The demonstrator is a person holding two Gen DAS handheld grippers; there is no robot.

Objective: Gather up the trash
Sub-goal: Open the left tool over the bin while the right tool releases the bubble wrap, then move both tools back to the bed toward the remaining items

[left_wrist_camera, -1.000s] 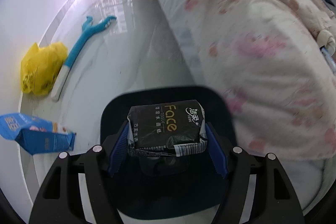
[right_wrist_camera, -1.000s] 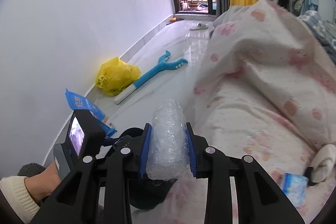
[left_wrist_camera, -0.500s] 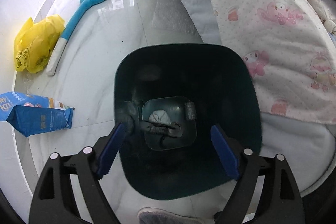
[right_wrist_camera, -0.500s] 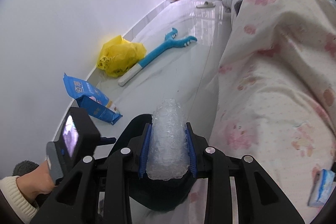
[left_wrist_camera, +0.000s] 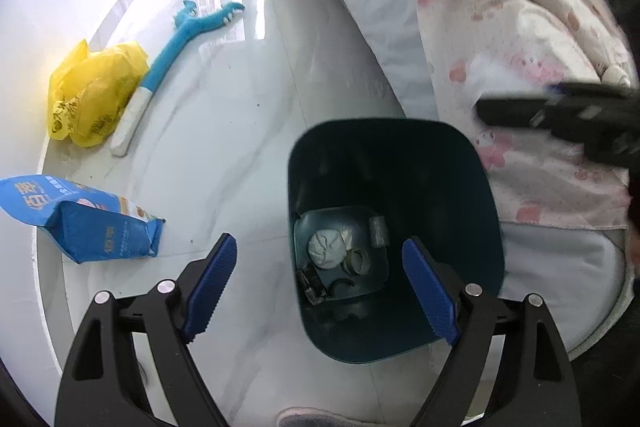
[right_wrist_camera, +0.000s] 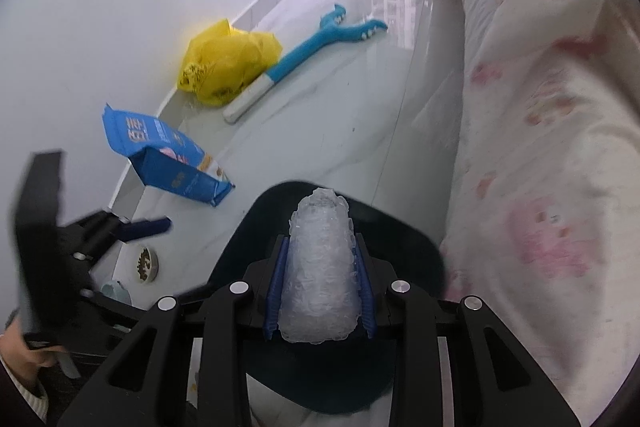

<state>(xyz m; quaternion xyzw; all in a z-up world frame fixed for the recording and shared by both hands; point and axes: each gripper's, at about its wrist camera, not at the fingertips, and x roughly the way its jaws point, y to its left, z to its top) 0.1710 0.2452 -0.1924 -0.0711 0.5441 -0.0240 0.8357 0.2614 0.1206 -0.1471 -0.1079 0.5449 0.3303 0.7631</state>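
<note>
The right claw point(left_wrist_camera: 568, 115) crosses the left wrist view as a dark blur; bubble wrap point(right_wrist_camera: 320, 267) hides the bin's point(right_wrist_camera: 400, 239) inside.

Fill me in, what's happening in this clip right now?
A person is collecting trash with two handheld tongs. The right tongs are shut on a roll of clear bubble wrap, held above the dark teal plastic bin. The left tongs are open and empty, their jaws having just been opening. A blue snack bag and a yellow plastic bag lie on the floor.
</note>
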